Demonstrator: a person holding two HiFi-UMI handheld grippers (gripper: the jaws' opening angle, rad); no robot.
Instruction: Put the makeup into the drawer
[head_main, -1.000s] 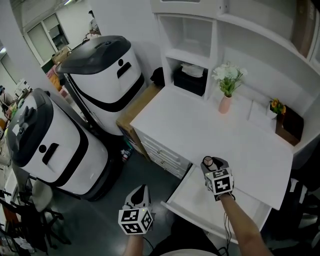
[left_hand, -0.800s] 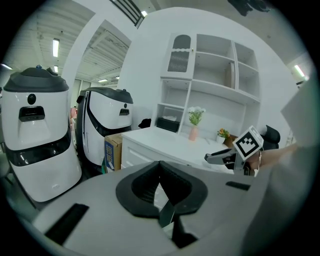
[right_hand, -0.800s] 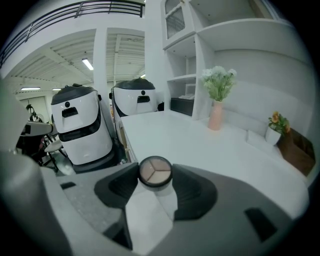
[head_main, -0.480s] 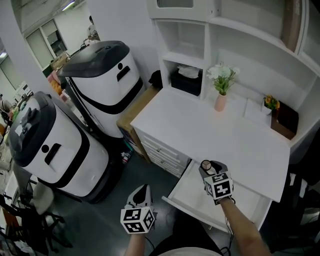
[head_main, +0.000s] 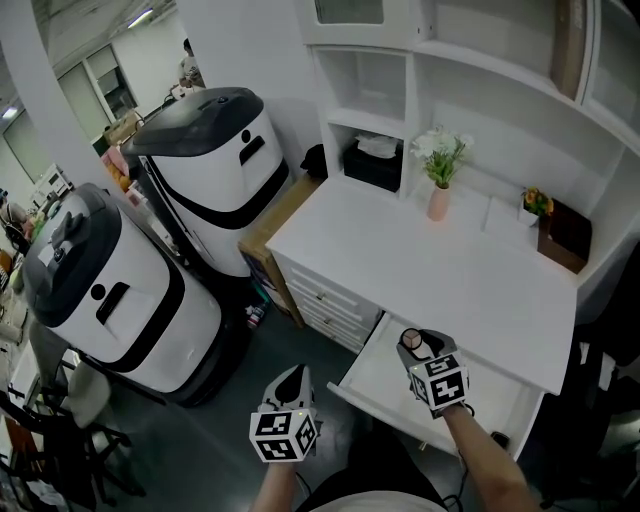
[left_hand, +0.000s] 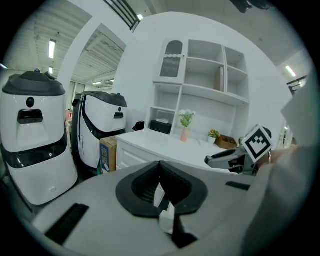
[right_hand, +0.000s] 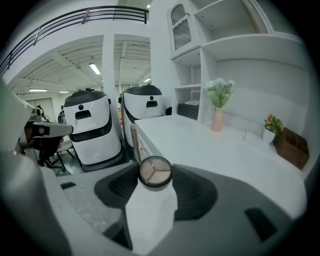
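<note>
Head view: right gripper (head_main: 420, 347) is clamping the makeup compact (right_hand: 155, 171), unreleased, open drawer (head_main: 385, 388) beneath it; left gripper (head_main: 291, 384) is hanging closed, empty.

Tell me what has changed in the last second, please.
The right gripper, still shut on the round makeup compact, drew back from the desk edge toward the person and now hangs over the open drawer. The left gripper hardly moved, shut and empty beside the drawer, which stayed open.
</note>
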